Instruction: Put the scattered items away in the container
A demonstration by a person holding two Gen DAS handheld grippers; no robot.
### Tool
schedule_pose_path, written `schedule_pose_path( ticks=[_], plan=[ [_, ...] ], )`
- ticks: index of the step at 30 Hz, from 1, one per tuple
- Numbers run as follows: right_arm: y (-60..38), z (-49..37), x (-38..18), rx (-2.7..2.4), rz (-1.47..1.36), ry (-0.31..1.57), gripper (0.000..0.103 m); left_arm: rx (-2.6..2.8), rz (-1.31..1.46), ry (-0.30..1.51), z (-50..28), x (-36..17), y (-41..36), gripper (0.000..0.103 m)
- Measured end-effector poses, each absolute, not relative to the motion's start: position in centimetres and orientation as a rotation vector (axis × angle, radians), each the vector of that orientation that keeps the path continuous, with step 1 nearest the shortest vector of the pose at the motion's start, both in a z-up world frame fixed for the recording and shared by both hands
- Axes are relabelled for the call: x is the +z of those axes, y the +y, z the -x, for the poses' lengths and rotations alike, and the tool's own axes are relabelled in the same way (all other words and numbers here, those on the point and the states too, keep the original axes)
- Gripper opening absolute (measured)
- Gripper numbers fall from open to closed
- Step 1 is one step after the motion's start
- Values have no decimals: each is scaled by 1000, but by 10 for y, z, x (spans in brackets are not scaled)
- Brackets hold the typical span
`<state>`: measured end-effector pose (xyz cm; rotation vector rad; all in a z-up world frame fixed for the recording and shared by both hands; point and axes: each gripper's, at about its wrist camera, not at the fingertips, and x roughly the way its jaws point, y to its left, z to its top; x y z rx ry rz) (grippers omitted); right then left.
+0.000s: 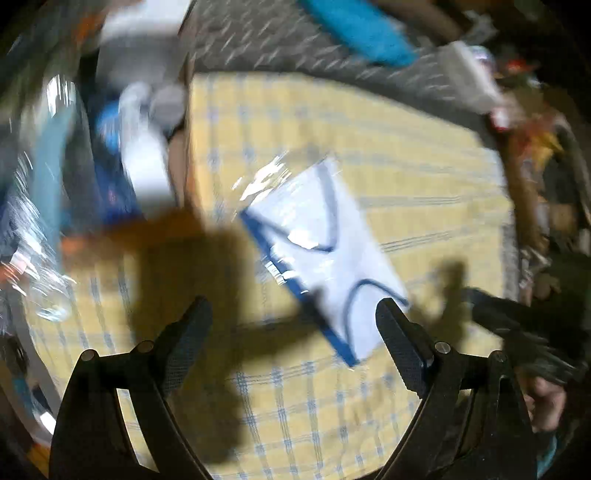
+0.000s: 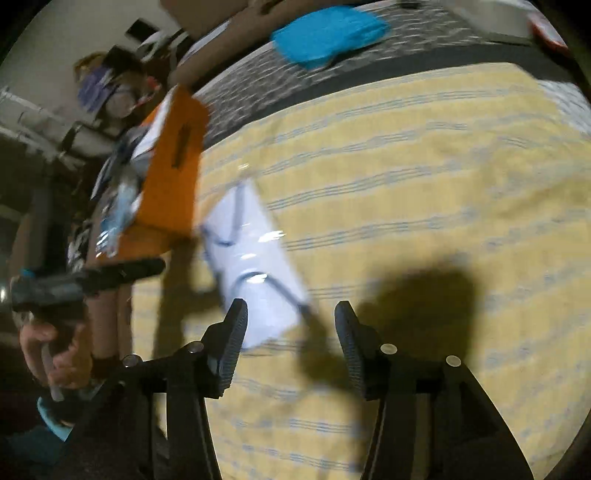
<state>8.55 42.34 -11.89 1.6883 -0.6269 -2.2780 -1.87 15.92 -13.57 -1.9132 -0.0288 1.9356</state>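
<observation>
Motion blur smears both wrist views, so fine detail is lost. On the yellow checked cloth (image 1: 406, 177) lies a flat white packet (image 1: 325, 251) with a blue edge and glossy wrapping. In the left view it sits at the centre and runs down toward five o'clock, where its lower end comes close to the right finger of the left gripper (image 1: 293, 321). That gripper's jaws stand wide apart with nothing between them but bare cloth and shadow.

The orange box (image 2: 173, 166), the container, stands at the cloth's edge, at nine to ten o'clock in the right view, with wrapped items showing at its open side, too blurred to name. The packet lies just beside it on the cloth, not inside.

The right gripper (image 2: 290, 314) is released, its jaws parted above the cloth; the packet's near corner shows just past its left finger, and I cannot tell whether they touch. At eight o'clock in that view a hand (image 2: 55, 350) grips the other tool's handle. A blue cloth (image 2: 328, 33) lies at twelve o'clock on a grey patterned surface (image 2: 258, 85).
</observation>
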Motion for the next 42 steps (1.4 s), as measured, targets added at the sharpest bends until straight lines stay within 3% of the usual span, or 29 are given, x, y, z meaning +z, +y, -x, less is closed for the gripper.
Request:
schedule_pose_path(
  ticks=[4,5,6,10,12,13,14,15,23,24,26,27,36,42],
  plan=[
    [453,-97,-125,-2357,-1702,-684,52,2036,1996,-217,19,-172,166,93],
    [461,-98,-126,-2356,-1704,-711,52,2049,1993,-251,17,-176,170,99],
    [464,-101,-127,-2357,-1704,-728,52,2080,1982,-250,15,-178,176,103],
    [472,-106,-130,-2379,-1724,-712,52,2170,1855,-124,5,-175,201,99],
    [476,-105,-131,-2393,-1728,-714,52,2250,1825,98,-3,-173,214,74],
    [478,-103,-132,-2398,-1730,-722,52,2280,1805,137,-5,-170,215,54],
    [481,-100,-133,-2405,-1734,-729,52,2292,1762,123,-9,-165,212,16],
    [483,-96,-132,-2418,-1733,-733,52,2225,1741,65,-10,-163,210,4],
    [467,-34,-96,-2526,-1568,-591,54,2181,1613,12,-17,-107,197,3],
    [461,-19,-89,-2545,-1536,-556,57,2188,1580,-8,-17,-95,193,3],
    [454,8,-80,-2586,-1494,-518,82,2197,1511,-76,-12,-70,179,3],
    [450,27,-76,-2604,-1476,-521,87,2197,1497,-115,-3,-62,173,3],
    [444,159,-127,-2511,-1519,-971,89,2238,1465,-535,61,-36,66,3],
    [457,207,-171,-2543,-1578,-1196,88,2344,1420,-571,73,-27,40,3]
  ],
)
